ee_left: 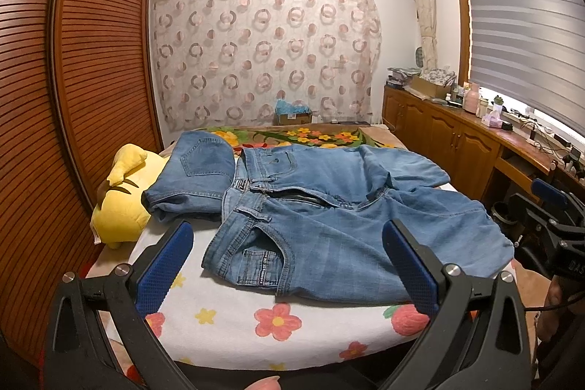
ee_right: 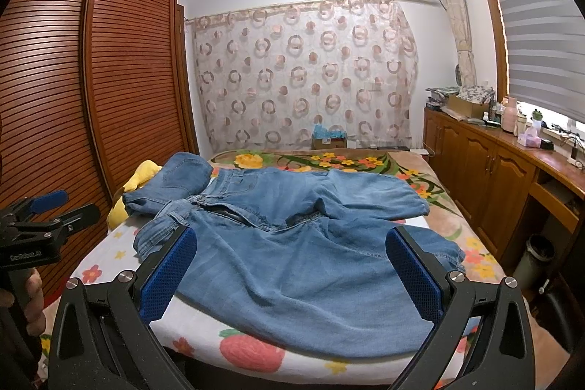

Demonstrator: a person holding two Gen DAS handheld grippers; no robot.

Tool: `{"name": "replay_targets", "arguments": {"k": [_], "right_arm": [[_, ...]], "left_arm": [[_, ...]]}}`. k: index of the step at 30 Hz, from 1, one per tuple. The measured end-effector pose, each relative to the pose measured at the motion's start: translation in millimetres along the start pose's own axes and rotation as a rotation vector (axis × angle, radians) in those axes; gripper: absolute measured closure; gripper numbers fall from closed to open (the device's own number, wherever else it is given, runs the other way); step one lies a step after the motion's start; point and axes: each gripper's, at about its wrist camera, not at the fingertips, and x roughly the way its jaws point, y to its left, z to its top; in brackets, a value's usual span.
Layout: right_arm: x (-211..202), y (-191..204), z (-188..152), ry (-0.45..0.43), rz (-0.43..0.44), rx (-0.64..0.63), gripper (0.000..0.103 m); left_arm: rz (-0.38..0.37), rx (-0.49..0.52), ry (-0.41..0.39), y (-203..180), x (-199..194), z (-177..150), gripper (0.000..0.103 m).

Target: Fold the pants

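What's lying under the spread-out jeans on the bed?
The spread-out jeans lie on a white flower-print blanket, which shows along the near edge. Farther back a brown floral bedspread appears. Whatever is directly beneath the denim is covered.

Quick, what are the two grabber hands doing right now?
Left gripper: open, holding nothing, above the jeans.
Right gripper: open, holding nothing.

Faded denim pants (ee_left: 329, 207) on seemingly fleecy blanket (ee_left: 234, 324); slatted wooden wardrobe (ee_left: 91, 61).
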Motion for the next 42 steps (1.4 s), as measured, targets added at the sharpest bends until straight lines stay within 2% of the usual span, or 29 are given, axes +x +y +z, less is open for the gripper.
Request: {"name": "replay_targets", "arguments": {"k": [27, 28, 33, 42], "right_arm": [[2.3, 0.8, -2.2, 0.007, -0.003, -0.001, 0.000], [3.9, 0.0, -2.6, 0.010, -0.001, -0.001, 0.000], [10.4, -4.9, -6.0, 0.032, -0.003, -0.008, 0.000], [25.9, -15.0, -9.1, 0.077, -0.031, -0.039, 0.000]], "left_arm": [[-0.005, -0.001, -0.003, 0.5, -1.7, -1.4, 0.000], [-0.008, -0.002, 0.004, -8.0, -5.6, 3.6, 0.000], [-0.008, -0.003, 0.048, -3.0, 4.4, 3.0, 0.000], [-0.019, 0.016, 0.114, 7.9, 43.3, -18.2, 0.000]]}}
